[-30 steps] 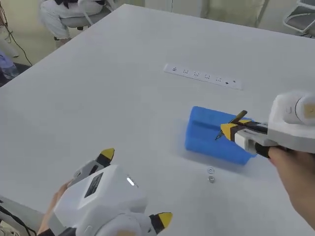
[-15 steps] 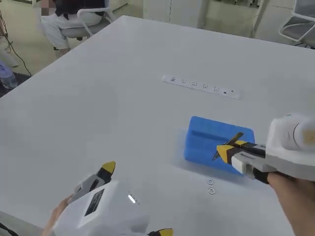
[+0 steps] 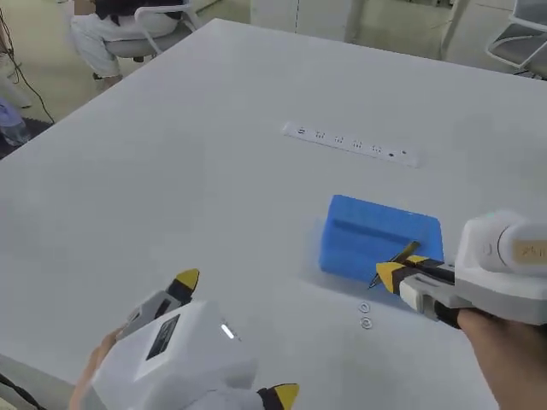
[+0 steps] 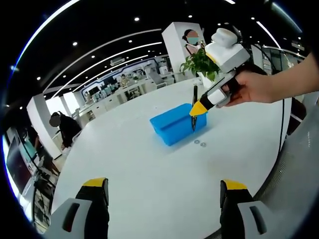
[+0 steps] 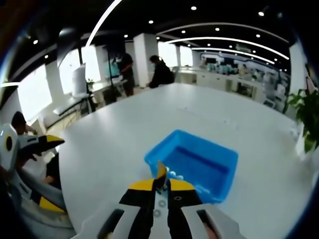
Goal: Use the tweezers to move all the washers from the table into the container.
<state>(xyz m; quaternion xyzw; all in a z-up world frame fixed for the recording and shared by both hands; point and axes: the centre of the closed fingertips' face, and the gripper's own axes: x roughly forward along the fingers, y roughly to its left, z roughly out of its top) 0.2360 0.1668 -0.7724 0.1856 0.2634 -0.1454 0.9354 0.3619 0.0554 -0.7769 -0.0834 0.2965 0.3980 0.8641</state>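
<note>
While the left gripper [image 3: 235, 337] hangs empty, jaws wide apart, at the white table's [image 3: 214, 171] near edge, the right gripper [image 3: 389, 275] is nearer, clamped on slim dark metal tweezers [image 3: 408, 250]. Their tips slant down toward two small silver washers [image 3: 366, 315], lying just off the blue plastic container's [image 3: 367, 256] near wall

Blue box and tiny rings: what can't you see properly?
Head view: the right gripper covers a corner of the blue plastic container.
Right gripper view: its inside is blurred, contents uncountable.
All views: tips of the thin dark tweezers too small to show any pinched washer.
Head view: bottom edge cuts off part of the left gripper.
</note>
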